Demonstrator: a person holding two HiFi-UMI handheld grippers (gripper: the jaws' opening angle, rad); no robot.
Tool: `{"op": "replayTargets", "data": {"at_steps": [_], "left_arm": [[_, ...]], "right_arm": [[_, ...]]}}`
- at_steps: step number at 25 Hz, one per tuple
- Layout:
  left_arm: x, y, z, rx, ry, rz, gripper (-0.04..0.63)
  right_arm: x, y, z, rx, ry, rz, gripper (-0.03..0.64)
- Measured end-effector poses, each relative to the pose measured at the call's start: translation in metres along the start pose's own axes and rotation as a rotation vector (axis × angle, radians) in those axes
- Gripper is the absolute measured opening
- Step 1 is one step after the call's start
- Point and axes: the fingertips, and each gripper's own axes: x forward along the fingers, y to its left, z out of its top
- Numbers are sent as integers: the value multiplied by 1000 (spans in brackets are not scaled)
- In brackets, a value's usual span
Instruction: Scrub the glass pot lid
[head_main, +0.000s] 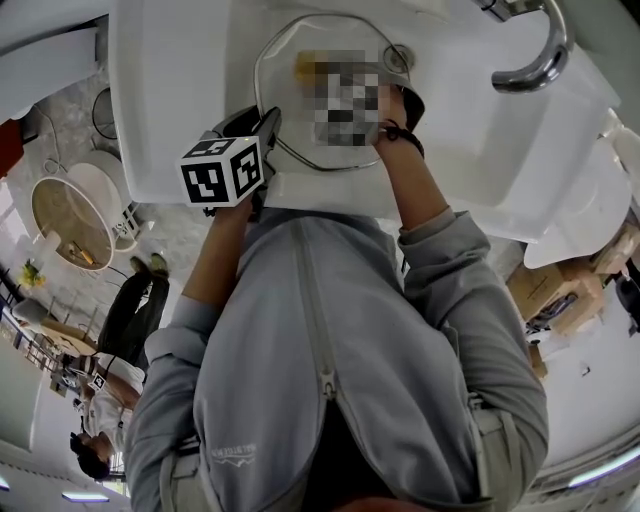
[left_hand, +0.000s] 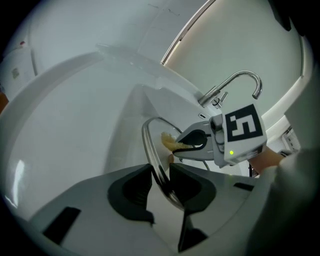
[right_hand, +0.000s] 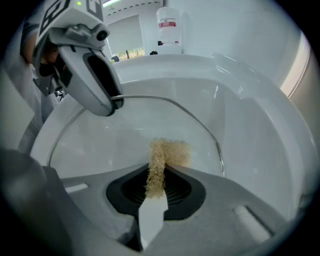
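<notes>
The glass pot lid (head_main: 300, 120) with its metal rim stands tilted inside the white sink (head_main: 180, 70). My left gripper (left_hand: 161, 180) is shut on the lid's near rim (left_hand: 152, 150), one jaw on each side of the glass; its marker cube (head_main: 222, 170) shows in the head view. My right gripper (right_hand: 159, 172) is shut on a tan fibrous scrub pad (right_hand: 167, 155), which lies against the lid's glass face (right_hand: 115, 140). In the left gripper view the right gripper (left_hand: 197, 140) presses the pad (left_hand: 170, 142) onto the lid's far side. A mosaic patch hides part of the lid in the head view.
A chrome faucet (head_main: 535, 50) arches over the sink at the back right, and the drain (head_main: 398, 58) lies just beyond the lid. A white bottle (right_hand: 169, 25) stands on the sink's ledge. A person (head_main: 105, 400) stands far off on the floor at the left.
</notes>
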Motion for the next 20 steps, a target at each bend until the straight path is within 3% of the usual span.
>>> {"op": "replayTargets", "data": {"at_steps": [7, 13, 20], "left_arm": [[0, 0, 1, 5, 1, 1, 106], [0, 0, 0, 23, 2, 10, 110], [-1, 0, 3, 18, -9, 3, 110]], "right_arm": [[8, -57, -3, 6, 23, -137, 55], [11, -76, -11, -71, 66, -240, 55], [7, -40, -18, -105, 79, -127, 55]]}}
